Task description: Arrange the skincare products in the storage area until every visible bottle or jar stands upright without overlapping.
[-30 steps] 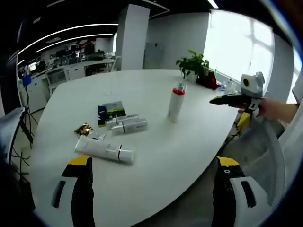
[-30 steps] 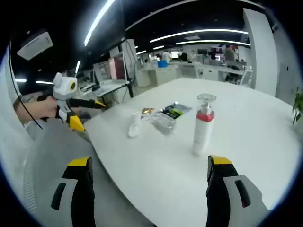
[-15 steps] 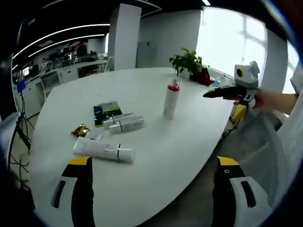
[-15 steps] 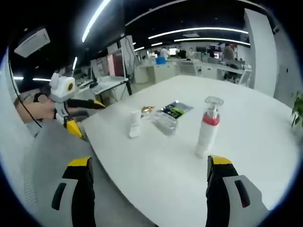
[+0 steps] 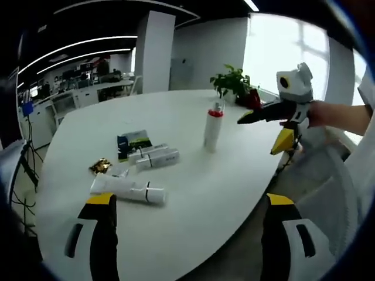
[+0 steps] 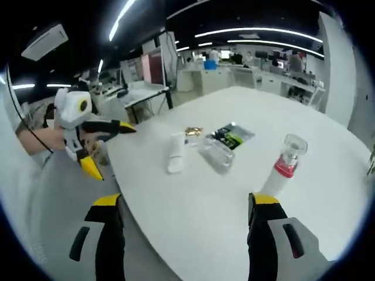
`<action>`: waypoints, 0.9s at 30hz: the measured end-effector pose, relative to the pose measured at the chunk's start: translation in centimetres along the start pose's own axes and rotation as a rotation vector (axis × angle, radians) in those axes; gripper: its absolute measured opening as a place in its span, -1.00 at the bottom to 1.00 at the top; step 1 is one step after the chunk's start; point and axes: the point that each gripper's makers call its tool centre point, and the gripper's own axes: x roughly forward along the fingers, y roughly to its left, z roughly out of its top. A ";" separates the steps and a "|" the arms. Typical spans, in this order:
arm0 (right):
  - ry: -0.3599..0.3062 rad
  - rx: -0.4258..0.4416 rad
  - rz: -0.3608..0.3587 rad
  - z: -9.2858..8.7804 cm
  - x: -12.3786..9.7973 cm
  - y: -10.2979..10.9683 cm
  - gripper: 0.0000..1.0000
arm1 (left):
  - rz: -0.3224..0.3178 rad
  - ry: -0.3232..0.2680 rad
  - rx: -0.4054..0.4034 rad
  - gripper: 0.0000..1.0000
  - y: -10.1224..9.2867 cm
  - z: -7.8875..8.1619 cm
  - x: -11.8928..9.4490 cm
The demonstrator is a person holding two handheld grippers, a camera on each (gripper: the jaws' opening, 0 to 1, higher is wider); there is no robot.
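Holding both grippers above the white tabletop (image 5: pixel 193 193), I had nothing gripped. My left gripper (image 5: pixel 186 219) had its fingers spread wide, empty. My right gripper (image 6: pixel 184 219) was the same, fingers spread, empty. The pump bottle (image 5: pixel 212 127) with a red collar stood upright near the middle of the tabletop. A white tube (image 5: pixel 126 189) lay flat near the closer edge. Two clear-boxed tubes (image 5: pixel 155 157) lay side by side, touching, beside a dark green packet (image 5: pixel 132 142). A small gold wrapper (image 5: pixel 101 166) sat just beside the white tube. A potted plant (image 5: pixel 233 83) stood at the far edge.
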 end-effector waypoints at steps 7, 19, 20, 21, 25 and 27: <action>0.076 -0.014 0.029 0.0 2.5 0.6 0.68 | -0.027 -0.013 0.016 0.89 -0.4 0.2 0.1; 0.185 -0.060 0.039 1.0 6.5 1.3 0.58 | -0.029 -0.035 -0.012 0.88 -0.3 0.4 0.2; 0.190 -0.065 0.044 1.1 6.9 1.4 0.57 | -0.031 -0.036 -0.013 0.88 -0.4 0.4 0.2; 0.195 -0.069 0.047 1.2 7.3 1.5 0.57 | -0.033 -0.038 -0.011 0.88 -0.4 0.4 0.2; 0.245 -0.080 0.067 1.2 9.2 2.2 0.55 | -0.039 -0.026 0.002 0.88 -0.6 0.2 0.3; 0.264 -0.084 0.079 1.3 10.4 2.4 0.53 | -0.044 -0.021 0.004 0.88 -0.7 0.2 0.4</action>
